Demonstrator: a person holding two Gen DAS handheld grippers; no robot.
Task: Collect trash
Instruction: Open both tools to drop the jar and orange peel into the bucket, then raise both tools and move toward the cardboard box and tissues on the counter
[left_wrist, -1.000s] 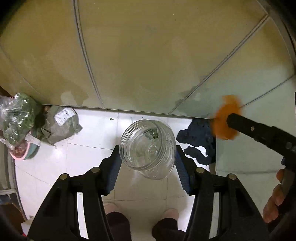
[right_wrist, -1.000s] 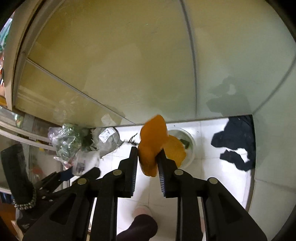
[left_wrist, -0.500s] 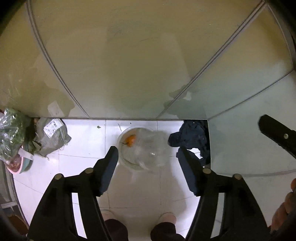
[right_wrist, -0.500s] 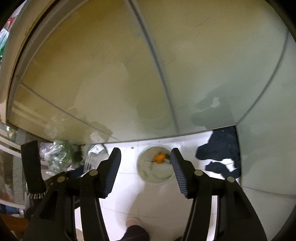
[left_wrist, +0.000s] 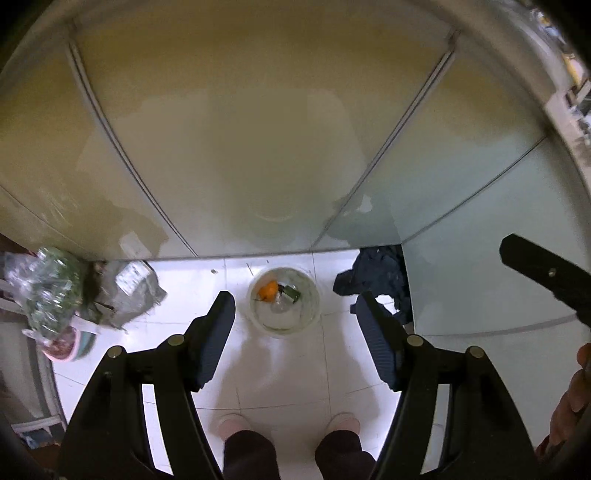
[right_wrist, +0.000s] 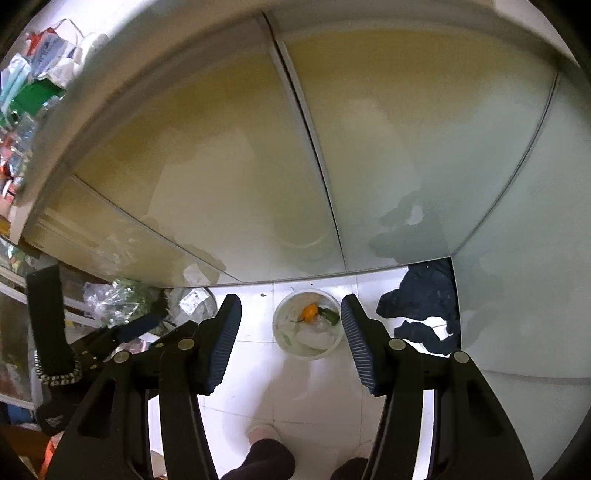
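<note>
step: between pickups | your left tongs (left_wrist: 295, 317) and right tongs (right_wrist: 291, 325) both hang apart, empty, above the floor (left_wrist: 280, 369) | orange scrap (left_wrist: 267, 290) lies in the clear bin (left_wrist: 314, 314) by the cabinet foot | next: probably go for the grey wrapper (left_wrist: 133, 291) at floor's left edge.

Floor (left_wrist: 288, 373): white glossy tiles under you, running up to the cabinet fronts at 12 o'clock.

Bin (left_wrist: 284, 301): a white round bucket stands on the tiles just ahead of your feet, toward 12 o'clock.

Dark cloth (left_wrist: 380, 275): crumpled at about 2 o'clock, in the corner, near the bin but apart from it.

Bags (left_wrist: 51, 291): clear plastic with greens and a grey packet (left_wrist: 133, 291), heaped at 10 o'clock.

Bowl (left_wrist: 68, 349): pink and teal, at 9 o'clock, partly under the bags.
</note>
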